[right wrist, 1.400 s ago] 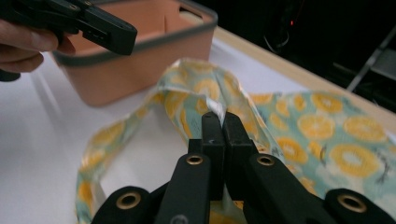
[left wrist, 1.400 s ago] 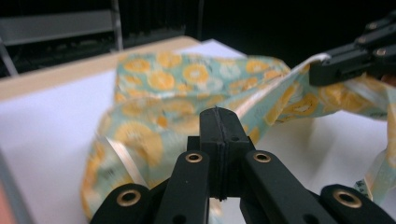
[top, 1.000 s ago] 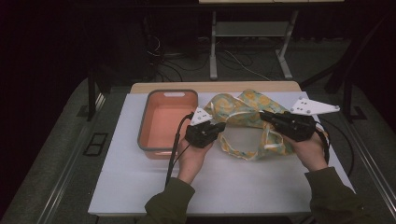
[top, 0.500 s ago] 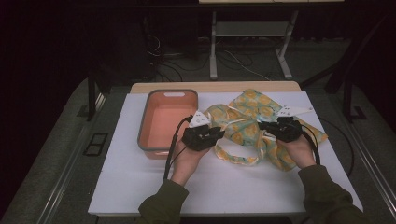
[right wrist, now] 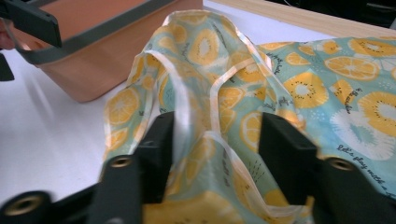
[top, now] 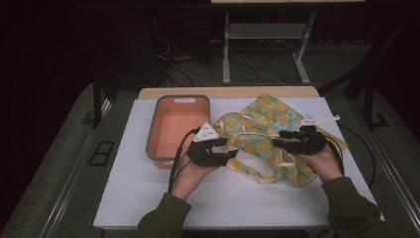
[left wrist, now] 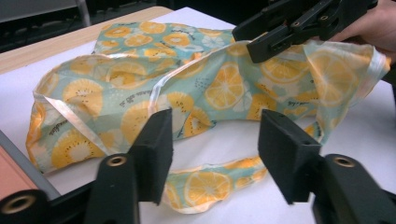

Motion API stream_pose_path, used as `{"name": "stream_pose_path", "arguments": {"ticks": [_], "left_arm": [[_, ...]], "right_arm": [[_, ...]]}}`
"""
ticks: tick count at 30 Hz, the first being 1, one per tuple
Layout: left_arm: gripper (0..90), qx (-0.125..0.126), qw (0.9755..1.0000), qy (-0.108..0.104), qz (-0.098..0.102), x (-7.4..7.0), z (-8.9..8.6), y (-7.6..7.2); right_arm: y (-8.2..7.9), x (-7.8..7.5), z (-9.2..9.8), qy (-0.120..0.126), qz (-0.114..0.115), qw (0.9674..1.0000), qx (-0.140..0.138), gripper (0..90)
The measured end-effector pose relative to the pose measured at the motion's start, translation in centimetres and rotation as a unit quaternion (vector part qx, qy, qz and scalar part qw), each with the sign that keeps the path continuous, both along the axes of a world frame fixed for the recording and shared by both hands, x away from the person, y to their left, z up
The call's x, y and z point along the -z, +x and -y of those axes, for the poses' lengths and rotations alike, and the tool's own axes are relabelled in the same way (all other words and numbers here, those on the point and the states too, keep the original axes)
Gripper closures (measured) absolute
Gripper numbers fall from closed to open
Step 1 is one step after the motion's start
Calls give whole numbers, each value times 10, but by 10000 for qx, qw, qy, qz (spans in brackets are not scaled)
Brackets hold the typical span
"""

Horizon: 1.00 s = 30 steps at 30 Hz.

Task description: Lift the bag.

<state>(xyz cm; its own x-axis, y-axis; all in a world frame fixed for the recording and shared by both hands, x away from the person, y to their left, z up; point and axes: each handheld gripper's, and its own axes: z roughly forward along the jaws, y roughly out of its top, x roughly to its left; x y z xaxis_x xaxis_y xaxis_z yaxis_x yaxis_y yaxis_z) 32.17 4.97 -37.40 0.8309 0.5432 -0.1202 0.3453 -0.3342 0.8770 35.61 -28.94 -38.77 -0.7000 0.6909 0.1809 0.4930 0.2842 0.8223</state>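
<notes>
Here, from the high view, one fruit-print cloth [top: 267, 131] lies crumpled on the white table [top: 148, 198], just right of one orange bin [top: 176, 126] with a grey rim, and two hands work at it — the left gripper [top: 229, 151] at the cloth's near-left edge, the right gripper [top: 278, 143] over its right half.

The left gripper view adds what the high view cannot: its two black jaws stand spread, having just been opening, with nothing pressed between the pads. A narrow strip of the cloth [left wrist: 210, 182] lies loose on the table in the gap between them, and the main bulk sits beyond. The same view catches the right gripper [left wrist: 261, 44] from the far side, low over the cloth's upper fold, with a hand behind it.

The right gripper view shows its own jaws also parted, just opened too; folds and a pale trim band of the cloth [right wrist: 210, 116] rise between them, close against the left jaw, though the pads do not clamp it. Behind, the bin's [right wrist: 107, 51] side stands just beside the cloth, and a tip of the left gripper [right wrist: 32, 21] shows at the upper left corner.

Counted: one cloth, one bin, two grippers.
</notes>
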Motion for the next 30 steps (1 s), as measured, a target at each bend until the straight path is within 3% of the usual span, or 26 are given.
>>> {"name": "stream_pose_path", "arguments": {"ticks": [10, 16, 23, 30], "left_arm": [[266, 89, 9997, -183, 100, -10, -19, -8], [198, 30, 9995, -249, 202, -15, -41, -19], [150, -10, 9996, -184, 201, -10, -69, -35], [133, -71, 9996, -74, 276, 1, -92, -50]], "right_arm": [[-17, -13, 7, 468, 151, 9986, -188, 199], [-30, -17, 18, 639, 305, 9973, -203, 183], [-49, -7, 33, 478, 456, 9976, -191, 172], [-65, 15, 33, 242, 507, 9983, -146, 152]]}}
